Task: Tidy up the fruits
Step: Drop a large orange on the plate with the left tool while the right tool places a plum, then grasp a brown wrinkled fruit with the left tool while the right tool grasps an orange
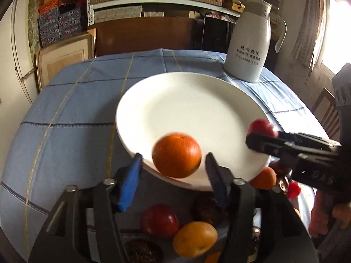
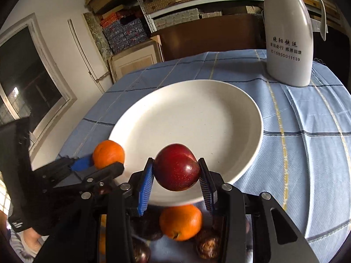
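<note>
An orange (image 1: 176, 155) hangs between the fingers of my left gripper (image 1: 174, 160), over the near rim of the white plate (image 1: 131, 100). A gap shows on each side of the orange, so the left gripper is open and does not press on it. The orange looks slightly blurred. My right gripper (image 2: 176, 171) is shut on a dark red apple (image 2: 176, 167), with both pads against its sides, above the plate's (image 2: 252, 114) near rim. The plate's inside is bare. In the right wrist view the left gripper and the orange (image 2: 108, 154) show at the left.
Under the grippers, near the table's front, lie a red apple (image 1: 159, 220), two oranges (image 1: 195, 242) (image 1: 263, 177), a small red fruit (image 1: 294, 189) and brown husky items (image 2: 207, 247). A white jug (image 1: 250, 43) stands behind the plate on the blue checked cloth (image 1: 65, 100). Shelves of boxes line the back.
</note>
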A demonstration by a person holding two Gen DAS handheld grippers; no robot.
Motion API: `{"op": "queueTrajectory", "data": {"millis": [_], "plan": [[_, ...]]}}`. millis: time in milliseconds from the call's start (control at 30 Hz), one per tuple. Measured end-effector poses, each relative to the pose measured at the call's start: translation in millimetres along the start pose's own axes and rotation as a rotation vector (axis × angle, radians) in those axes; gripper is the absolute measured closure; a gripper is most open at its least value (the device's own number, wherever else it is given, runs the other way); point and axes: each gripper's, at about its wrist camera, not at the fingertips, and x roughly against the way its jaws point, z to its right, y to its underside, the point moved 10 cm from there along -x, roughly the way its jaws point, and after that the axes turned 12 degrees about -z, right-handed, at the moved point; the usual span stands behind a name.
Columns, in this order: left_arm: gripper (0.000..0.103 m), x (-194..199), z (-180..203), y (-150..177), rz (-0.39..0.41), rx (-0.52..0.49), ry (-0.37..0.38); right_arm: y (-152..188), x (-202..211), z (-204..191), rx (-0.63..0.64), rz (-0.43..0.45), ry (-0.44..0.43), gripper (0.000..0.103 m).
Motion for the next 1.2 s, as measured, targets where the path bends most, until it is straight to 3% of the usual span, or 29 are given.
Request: {"op": "queueTrajectory", "data": {"millis": [67, 200, 267, 367, 500, 667, 800, 1033, 1200], "plan": [[0.029, -1, -1, 0, 0.009, 0.012, 0.018, 2, -2, 4, 0.0, 0.011, 0.005, 0.043], [0.027, -4, -11, 5, 0.006, 0.016, -0.001, 4, 16, 6, 0.002, 0.062, -0.012, 0.042], [0.027, 1, -21, 7, 0.019, 0.042, -0.011, 4, 24, 11, -0.015, 0.089, -0.01, 0.035], [0.017, 13, -40, 15, 0.047, 0.095, -0.004, 7, 33, 25, -0.052, 0.114, -0.006, 0.031], [0.015, 30, -71, 37, 0.078, 0.19, -0.014, 28, 45, 52, -0.145, 0.13, -0.01, 0.028], [0.015, 40, -83, 77, 0.053, 0.241, -0.002, 71, 69, 85, -0.264, 0.17, -0.021, 0.017], [0.014, 43, -67, 98, 0.013, 0.183, -0.008, 94, 78, 94, -0.339, 0.178, -0.086, 0.017], [0.01, 19, -65, 113, -0.12, 0.155, -0.083, 104, 79, 78, -0.273, 0.171, -0.043, 0.017], [0.01, 13, -58, 113, -0.145, 0.095, -0.161, 105, 75, 72, -0.246, 0.147, -0.038, 0.017]]}}
